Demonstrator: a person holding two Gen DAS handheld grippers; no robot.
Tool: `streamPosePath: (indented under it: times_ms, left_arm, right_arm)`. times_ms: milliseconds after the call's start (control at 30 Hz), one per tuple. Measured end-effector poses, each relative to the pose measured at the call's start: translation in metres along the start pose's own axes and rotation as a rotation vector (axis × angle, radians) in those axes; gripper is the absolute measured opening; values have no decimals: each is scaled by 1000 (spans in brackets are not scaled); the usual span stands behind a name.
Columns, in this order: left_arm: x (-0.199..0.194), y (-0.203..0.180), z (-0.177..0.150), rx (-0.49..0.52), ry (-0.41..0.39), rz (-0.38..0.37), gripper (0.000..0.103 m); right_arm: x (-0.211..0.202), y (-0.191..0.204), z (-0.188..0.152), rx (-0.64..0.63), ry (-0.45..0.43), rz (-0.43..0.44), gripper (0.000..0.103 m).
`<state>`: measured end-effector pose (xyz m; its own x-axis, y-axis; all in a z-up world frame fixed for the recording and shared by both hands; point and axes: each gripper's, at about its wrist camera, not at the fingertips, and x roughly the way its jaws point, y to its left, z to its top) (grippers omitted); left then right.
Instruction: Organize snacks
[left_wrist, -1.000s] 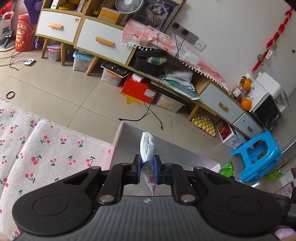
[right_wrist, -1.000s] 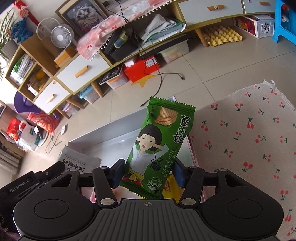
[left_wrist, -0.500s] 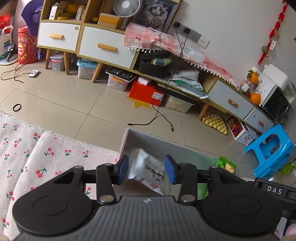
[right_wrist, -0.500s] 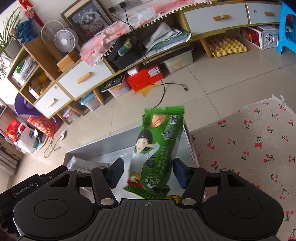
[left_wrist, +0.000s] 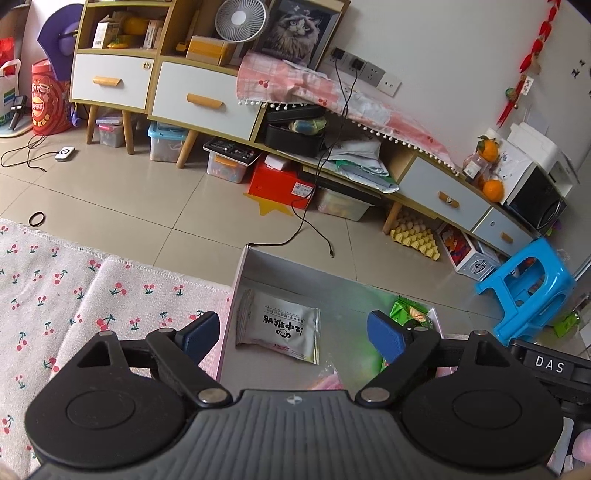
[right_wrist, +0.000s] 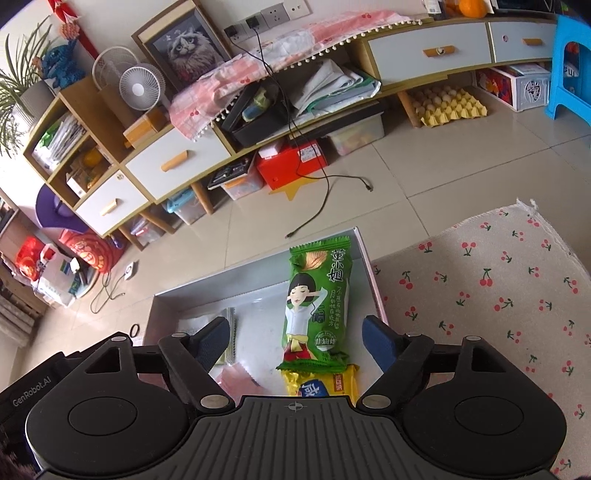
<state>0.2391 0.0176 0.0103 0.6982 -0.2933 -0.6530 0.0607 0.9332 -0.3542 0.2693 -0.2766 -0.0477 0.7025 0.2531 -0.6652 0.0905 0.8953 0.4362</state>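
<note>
Both tools hung over the open box (right_wrist: 364, 254) with nothing between their blue pads. The left tool (left_wrist: 293, 334) stood spread wide above the white packet (left_wrist: 279, 326), which lay flat on the box floor toward the box's left wall, its long side running across the tool's gap. The right tool (right_wrist: 297, 343) was likewise spread apart, and the green packet (right_wrist: 317, 302) lay straight ahead of it along the right wall, its long axis pointing away from the tool, the near end overlapping a yellow packet (right_wrist: 319, 384). A pink packet (right_wrist: 236, 382) lay between them, closer to the tools. Both packets seemed already placed, so the next move likely called for leaving the box; no further snack showed on the cherry-print cloth (right_wrist: 498, 280) over the surface on either side, so which arm was nearer the next one could not be told.
</note>
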Motion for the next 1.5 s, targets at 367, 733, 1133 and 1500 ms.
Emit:
streamPosePath:
  times_ms: [367,733,1133,1500]
  left_arm:
    - [-42,2,-15,6,13,9,94]
    - [-77,6,-40,28,42,20,102]
    - [-95,19,-72,46,111,66,102]
    - [-102,32,-105,99,146,130,102]
  right_arm:
    - [-54,15,-28,-48,-2,-14,82]
    - [-95,20,-65,-56,8,-28,83]
    - [-120,27,-117,-133,47,-48,88]
    - [-109,18,-162,-202,91,-48,92]
